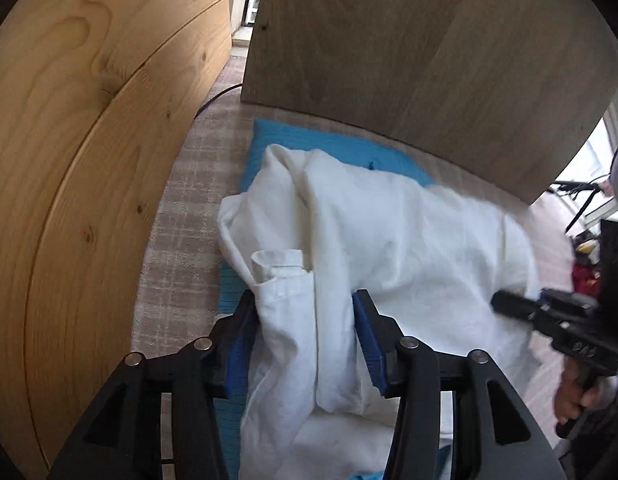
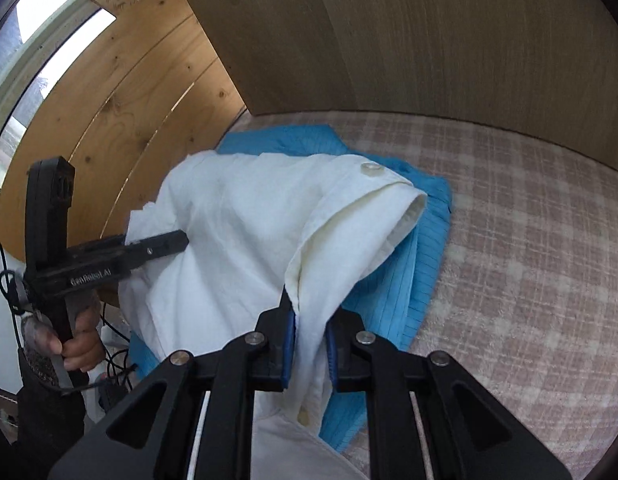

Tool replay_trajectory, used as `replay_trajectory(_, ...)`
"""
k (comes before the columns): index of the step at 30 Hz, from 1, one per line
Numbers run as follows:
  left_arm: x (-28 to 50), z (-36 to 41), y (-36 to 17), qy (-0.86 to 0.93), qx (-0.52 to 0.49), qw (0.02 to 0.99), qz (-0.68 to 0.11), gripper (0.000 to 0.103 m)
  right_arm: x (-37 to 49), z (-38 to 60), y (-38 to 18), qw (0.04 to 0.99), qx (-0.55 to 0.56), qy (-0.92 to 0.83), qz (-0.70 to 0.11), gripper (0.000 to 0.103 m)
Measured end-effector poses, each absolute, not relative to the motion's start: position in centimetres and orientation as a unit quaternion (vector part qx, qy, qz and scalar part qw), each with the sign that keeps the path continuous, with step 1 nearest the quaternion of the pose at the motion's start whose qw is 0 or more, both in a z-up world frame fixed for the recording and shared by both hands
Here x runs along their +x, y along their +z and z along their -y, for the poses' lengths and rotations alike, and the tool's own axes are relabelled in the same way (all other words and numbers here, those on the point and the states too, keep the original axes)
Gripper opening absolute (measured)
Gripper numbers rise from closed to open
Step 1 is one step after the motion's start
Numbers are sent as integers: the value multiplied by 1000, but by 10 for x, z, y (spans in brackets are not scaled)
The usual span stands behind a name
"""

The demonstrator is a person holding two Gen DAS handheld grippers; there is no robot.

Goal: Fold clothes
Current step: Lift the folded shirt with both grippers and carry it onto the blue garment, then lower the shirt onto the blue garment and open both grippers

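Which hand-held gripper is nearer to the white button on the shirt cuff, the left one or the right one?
Right. The right hand-held gripper holds the white shirt just below the cuff carrying the button. The left hand-held gripper is across the shirt, farther from it.

Lighting: soft daylight from bright, overexposed window (image 2: 49, 20). Heavy fisheye bending, dark vignetted corners; motion blur on white cotton shirt (image 1: 389, 240).

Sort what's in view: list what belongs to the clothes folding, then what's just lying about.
Belongs to the job:
white shirt
blue garment underneath it
left gripper
right gripper

Just there:
checked bedcover
pine board
grey-brown panel
window
cables
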State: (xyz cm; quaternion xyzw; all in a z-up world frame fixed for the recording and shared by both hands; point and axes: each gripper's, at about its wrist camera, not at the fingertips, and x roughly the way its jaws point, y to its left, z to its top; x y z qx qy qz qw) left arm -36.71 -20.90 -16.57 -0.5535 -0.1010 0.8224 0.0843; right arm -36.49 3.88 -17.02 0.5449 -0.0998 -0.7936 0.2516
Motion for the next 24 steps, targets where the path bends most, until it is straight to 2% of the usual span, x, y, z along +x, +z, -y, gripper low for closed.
replay_trajectory(3, -357, 208, -146, 839, -535, 62, 74, 48, -359, -57, -163, 252, 549, -789, 109, 27)
replay_trajectory(7, -341, 209, -111, 866, -498, 25, 41, 46, -347, -88, -131, 223, 511, -822, 115, 27)
replay_trajectory(12, -346, 182, -86, 894, -443, 69, 11, 45, -356, -68, -101, 237, 446, -859, 87, 24)
replay_trajectory(14, -364, 169, -95, 890, -449, 78, 5, 45, -368, -47, -108, 243, 443, -860, 71, 17)
replay_trajectory(15, -370, 164, -99, 888, -453, 80, 1, 43, -376, -36, -114, 244, 448, -858, 63, 17)
replay_trajectory(18, -395, 156, -127, 873, -483, 67, -9, 33, -396, -10, -135, 242, 467, -849, 40, 14)
replay_trajectory(21, -415, 164, -159, 860, -508, 50, -21, 32, -414, 0, -158, 211, 485, -849, 7, 9)
replay_trajectory(22, -419, 171, -169, 857, -514, 42, -23, 32, -420, 0, -167, 191, 496, -847, -7, 2)
replay_trajectory(24, -422, 188, -180, 852, -522, 30, -3, 33, -431, -13, -185, 177, 521, -835, 15, 0)
